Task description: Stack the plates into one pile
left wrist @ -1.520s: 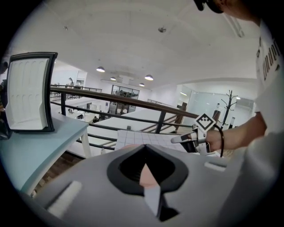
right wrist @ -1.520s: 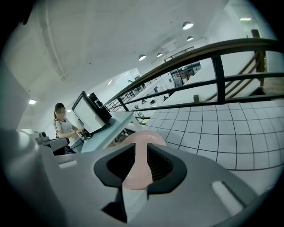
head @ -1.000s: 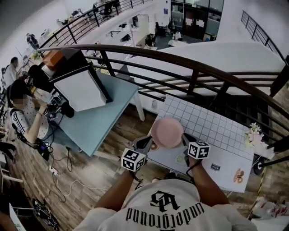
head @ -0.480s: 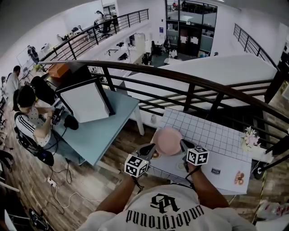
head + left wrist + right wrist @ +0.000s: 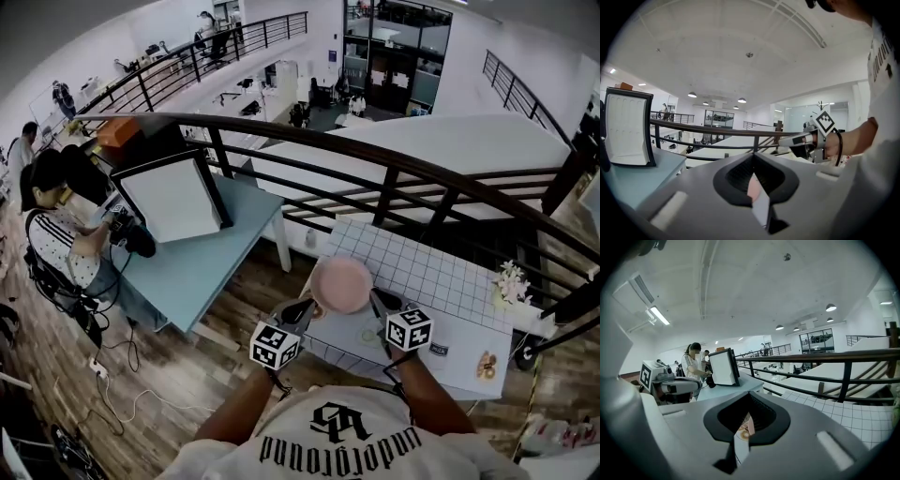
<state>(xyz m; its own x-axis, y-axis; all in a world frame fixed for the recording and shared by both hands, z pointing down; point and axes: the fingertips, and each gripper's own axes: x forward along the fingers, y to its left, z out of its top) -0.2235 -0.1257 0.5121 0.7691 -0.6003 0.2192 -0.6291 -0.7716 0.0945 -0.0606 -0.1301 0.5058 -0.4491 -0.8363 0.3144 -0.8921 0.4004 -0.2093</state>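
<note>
While left gripper [image 5: 304, 307] and right gripper [image 5: 375, 304] each clamp its rim, one pink plate [image 5: 341, 284] hangs over one checked table [image 5: 441, 272].

Pink plate [image 5: 341, 284], smooth and matt; table cover [image 5: 441, 272] of white gridded cloth — floor [image 5: 202, 370] of grainy wood planks, railing [image 5: 309, 141] of dark, dull metal.

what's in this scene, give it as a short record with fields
held item: pink plate, held over the table
left gripper: shut on the pink plate's left edge
right gripper: shut on its right edge
surface: table with a white grid cloth
also on table: flowers near the right end
behind table: black railing
</note>
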